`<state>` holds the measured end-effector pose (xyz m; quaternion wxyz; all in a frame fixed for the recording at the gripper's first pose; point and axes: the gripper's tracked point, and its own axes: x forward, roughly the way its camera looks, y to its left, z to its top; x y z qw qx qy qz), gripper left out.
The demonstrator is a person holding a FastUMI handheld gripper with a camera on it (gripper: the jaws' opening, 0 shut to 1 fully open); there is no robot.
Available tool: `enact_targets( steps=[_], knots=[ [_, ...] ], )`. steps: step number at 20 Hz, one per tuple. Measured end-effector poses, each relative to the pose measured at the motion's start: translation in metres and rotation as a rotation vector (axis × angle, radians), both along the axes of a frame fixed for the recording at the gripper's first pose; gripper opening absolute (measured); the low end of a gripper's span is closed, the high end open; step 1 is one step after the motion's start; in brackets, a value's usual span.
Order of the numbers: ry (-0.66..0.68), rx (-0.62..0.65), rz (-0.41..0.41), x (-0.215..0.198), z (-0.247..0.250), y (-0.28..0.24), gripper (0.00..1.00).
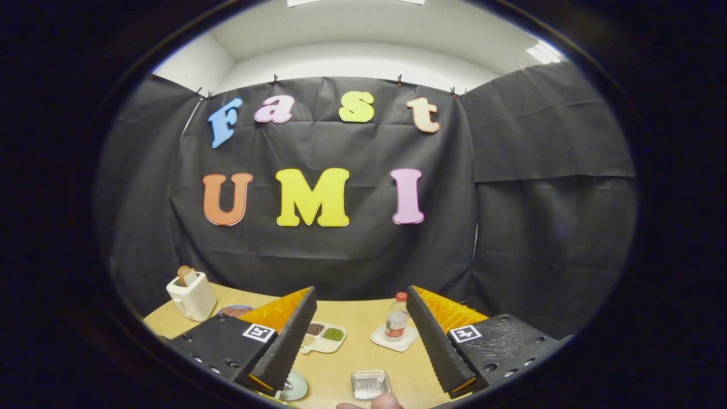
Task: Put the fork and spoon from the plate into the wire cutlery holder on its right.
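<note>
The gripper is hanging above the desk with its fingers spread wide, holding and touching nothing. Left to right: a toaster is standing at the left edge, a sectioned tray and small metal dish are lying between the fingers, a bottle is standing on a coaster. Plate, fork, spoon: cannot tell.

No words or numbers on the things on the table can be read. The bottle has a label, but it is too small to make out. The only clear signs are square black-and-white coded markers on the gripper: a left marker and a right marker. Its fingers stand wide apart, gripping nothing.
</note>
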<state>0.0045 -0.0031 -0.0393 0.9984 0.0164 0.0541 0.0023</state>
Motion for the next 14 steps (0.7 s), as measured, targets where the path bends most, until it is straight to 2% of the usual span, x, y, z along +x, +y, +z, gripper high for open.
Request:
enact_targets(
  steps=[3,9,14],
  knots=[
    [0.039,-0.026,0.020,0.002,-0.013,0.004,0.95],
    [0.156,-0.076,0.109,-0.002,-0.044,0.027,0.95],
    [0.358,-0.073,0.189,-0.018,-0.093,0.058,0.95]
  ],
)
